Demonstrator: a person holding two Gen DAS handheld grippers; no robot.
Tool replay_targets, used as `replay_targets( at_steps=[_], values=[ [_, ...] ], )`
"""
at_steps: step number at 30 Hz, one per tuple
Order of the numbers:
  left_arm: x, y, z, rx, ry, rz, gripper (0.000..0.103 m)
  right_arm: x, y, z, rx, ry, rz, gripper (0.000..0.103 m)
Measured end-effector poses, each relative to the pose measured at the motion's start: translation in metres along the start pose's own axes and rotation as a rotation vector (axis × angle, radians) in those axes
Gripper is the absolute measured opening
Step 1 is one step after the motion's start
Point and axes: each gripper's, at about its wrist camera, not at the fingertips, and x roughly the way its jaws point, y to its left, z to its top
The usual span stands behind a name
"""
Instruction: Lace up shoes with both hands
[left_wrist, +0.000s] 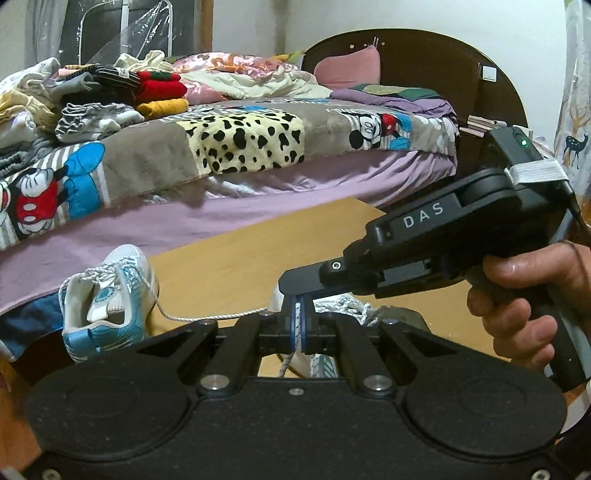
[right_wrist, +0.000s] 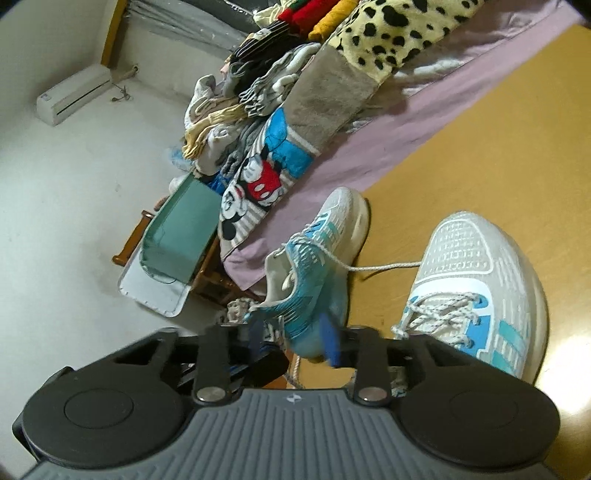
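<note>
**Item 1, left tool** (left_wrist: 297, 325): clenched on a white speckled lace (left_wrist: 207, 316); the blue pads meet, and the cord shows again below them at 6 o'clock.

**Item 2, right tool** (right_wrist: 295, 341): in its own view the pads stand apart and blurred. A lace strand lies low in the gap, with no pad seen pressing on it. In the left wrist view its body enters from 2 o'clock, its tip just above the left tool's tip. A right hand (left_wrist: 524, 306) grips the handle.

**Item 3, near shoe** (right_wrist: 480, 288): white with blue stripes, loosely laced, on the worktop (left_wrist: 258, 240). It sits at 1 o'clock of the right tool, just beyond it.

**Item 4, far shoe** (left_wrist: 110, 295): same pattern, at 9 o'clock of the left tool. It stands heel toward the camera at the worktop's edge beside the bed. The gripped lace runs from it to the left tool.

**Item 5, bed** (left_wrist: 258, 177): purple sheet, from 10 to 1 o'clock beyond the worktop. It carries a patchwork blanket (left_wrist: 240, 144), folded clothes (left_wrist: 110, 92) at 10 o'clock and a pink pillow (left_wrist: 347, 68) at 12 o'clock against a dark headboard (left_wrist: 406, 48).
</note>
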Motion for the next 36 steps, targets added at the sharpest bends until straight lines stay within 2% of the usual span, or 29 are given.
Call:
replay_targets(
  at_steps=[10,21,23,25,33,36],
  values=[
    [0.001,0.001,0.001,0.000,0.022,0.017,0.003,-0.001,0.008,0.001,-0.065,-0.007,0.012,0.004],
    [0.000,0.002,0.002,-0.017,0.010,0.012,0.003,0.000,0.011,0.001,-0.065,-0.003,0.033,0.004],
    [0.001,0.001,0.002,-0.008,0.011,0.021,0.013,0.000,0.010,0.002,-0.059,-0.006,0.036,0.004],
    [0.001,0.002,0.002,-0.013,0.011,0.023,0.017,0.000,0.010,0.001,-0.051,-0.005,0.049,0.004],
    [0.000,0.003,0.001,-0.022,0.028,0.023,0.013,0.001,0.014,-0.001,-0.065,0.002,0.048,0.004],
    [-0.001,0.004,0.001,-0.023,0.026,0.025,0.003,0.001,0.014,0.000,-0.064,-0.001,0.047,0.004]
  ],
)
